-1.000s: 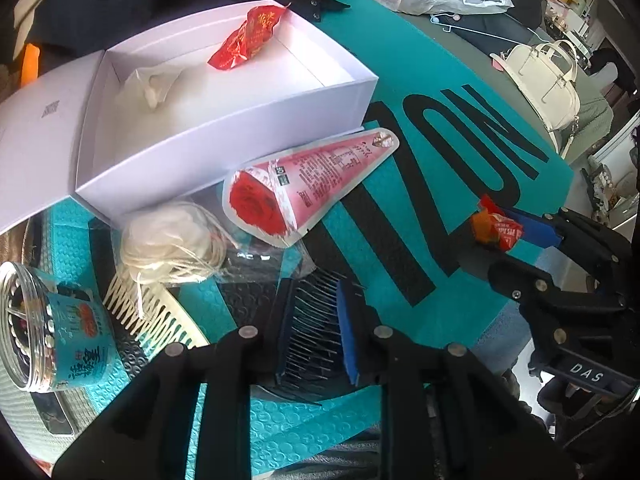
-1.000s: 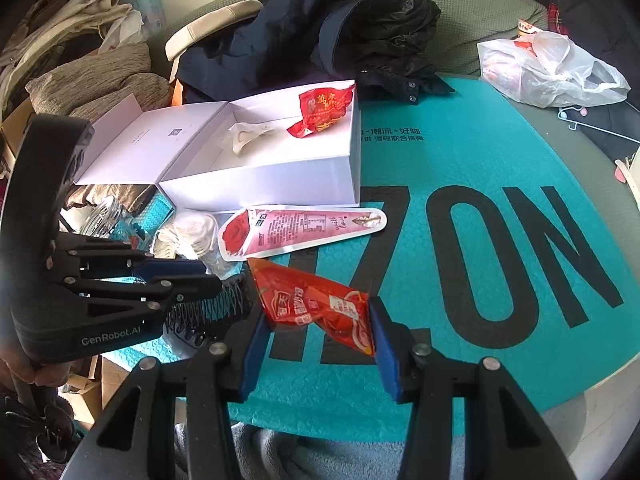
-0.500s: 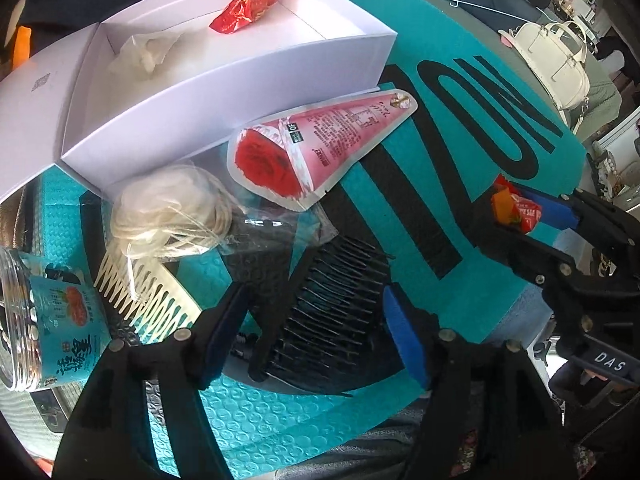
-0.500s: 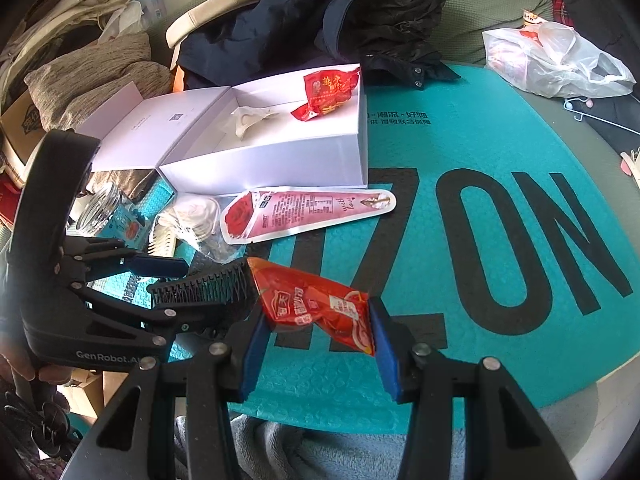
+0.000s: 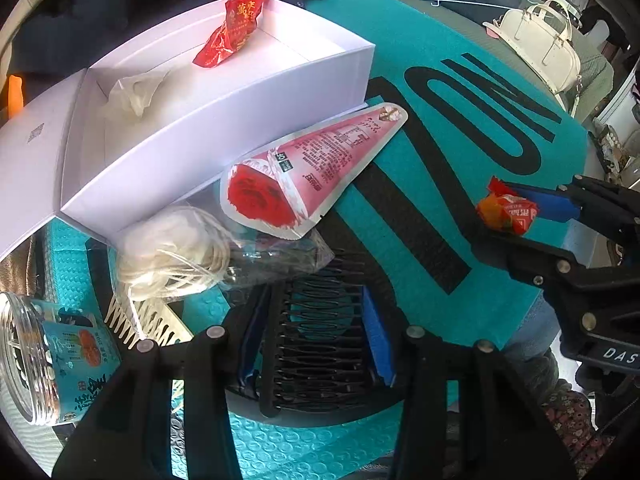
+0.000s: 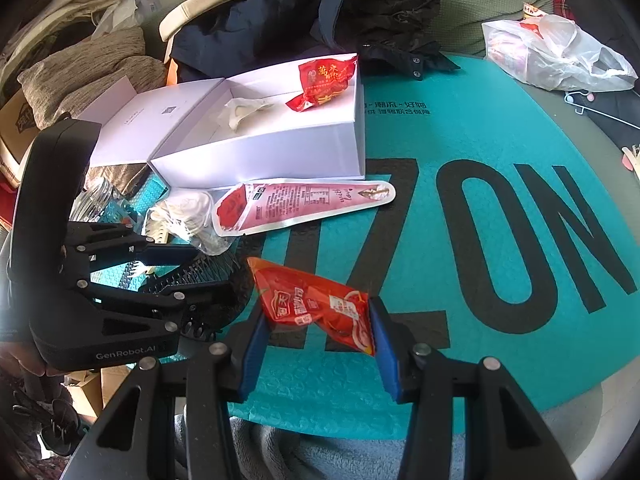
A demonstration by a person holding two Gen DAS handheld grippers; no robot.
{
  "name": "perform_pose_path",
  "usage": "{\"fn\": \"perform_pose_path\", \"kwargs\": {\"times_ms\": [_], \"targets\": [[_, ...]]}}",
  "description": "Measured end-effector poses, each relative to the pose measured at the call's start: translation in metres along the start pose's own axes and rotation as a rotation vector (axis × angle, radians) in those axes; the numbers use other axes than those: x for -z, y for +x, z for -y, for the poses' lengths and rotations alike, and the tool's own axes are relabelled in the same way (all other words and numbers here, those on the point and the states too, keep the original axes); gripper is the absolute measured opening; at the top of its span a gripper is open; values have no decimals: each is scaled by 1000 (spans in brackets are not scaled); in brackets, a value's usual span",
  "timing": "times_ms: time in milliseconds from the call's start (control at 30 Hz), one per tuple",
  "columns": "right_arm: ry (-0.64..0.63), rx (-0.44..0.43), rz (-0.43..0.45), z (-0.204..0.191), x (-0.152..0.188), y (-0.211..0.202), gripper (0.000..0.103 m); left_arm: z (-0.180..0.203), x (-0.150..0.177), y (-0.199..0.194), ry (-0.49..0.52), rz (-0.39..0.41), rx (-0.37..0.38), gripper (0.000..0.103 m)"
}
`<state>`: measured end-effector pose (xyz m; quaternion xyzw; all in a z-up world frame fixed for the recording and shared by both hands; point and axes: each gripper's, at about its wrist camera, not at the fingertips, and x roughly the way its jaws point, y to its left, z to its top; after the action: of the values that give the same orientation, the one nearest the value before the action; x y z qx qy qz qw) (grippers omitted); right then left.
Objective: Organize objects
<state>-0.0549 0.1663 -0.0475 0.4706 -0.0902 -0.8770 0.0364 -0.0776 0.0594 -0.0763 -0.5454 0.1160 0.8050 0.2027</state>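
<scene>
Teal bubble mat (image 6: pixel 460 128) with big black letters covers the counter, dark jacket (image 6: pixel 340 4) piled behind it. White box (image 5: pixel 224 92) sits open on the mat, a red snack packet (image 5: pixel 232 28) and crumpled white tissue (image 5: pixel 136 88) inside. Just in front of the box: pink cone-shaped pouch (image 5: pixel 316 168) with a red rose print, lying flat; beside it a clear bag of white pads (image 5: pixel 176 252), a cream comb (image 5: pixel 144 320) partly under that bag, and a teal-labelled jar (image 5: pixel 48 352) on its side at the mat edge. Left gripper (image 5: pixel 312 344) low over the mat, jaws closed onto a black comb (image 5: pixel 316 340), teeth pointing away. Right gripper (image 6: pixel 316 344) near the front mat edge, jaws clenched on an orange-red sachet (image 6: pixel 316 304), held above the mat. White handbag (image 5: pixel 536 44) and a plastic bag (image 6: pixel 552 52) sit well off to the far side.
</scene>
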Motion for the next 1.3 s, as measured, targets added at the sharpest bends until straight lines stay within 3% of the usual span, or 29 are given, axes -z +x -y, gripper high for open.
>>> {"fn": "perform_pose_path", "kwargs": {"times_ms": [233, 267, 333, 400, 500, 700, 800, 867, 1300], "targets": [[-11, 0, 14, -1, -4, -6, 48, -4, -9, -27, -24, 48, 43, 44], [-14, -1, 16, -1, -5, -7, 48, -4, -11, -31, -26, 59, 43, 41], [-20, -2, 22, -2, -6, -10, 48, -5, -15, -39, -32, 71, 42, 21], [-27, -3, 31, -3, -8, -13, 48, -7, -19, -42, -33, 71, 60, 21], [-33, -8, 37, -5, -11, -13, 48, -9, -22, -39, -33, 63, 22, 21], [-34, -6, 35, -7, -10, -14, 48, -20, -15, -33, -97, 32, 70, 22], [-29, -10, 29, -7, -7, -14, 48, -25, -9, -33, -137, 4, 91, 33], [-24, -13, 23, -6, -6, -12, 48, -29, -3, -32, -167, -8, 109, 53], [-34, -28, -9, -12, 5, -8, 48, -19, 19, -23, -142, -68, 130, 63]]}}
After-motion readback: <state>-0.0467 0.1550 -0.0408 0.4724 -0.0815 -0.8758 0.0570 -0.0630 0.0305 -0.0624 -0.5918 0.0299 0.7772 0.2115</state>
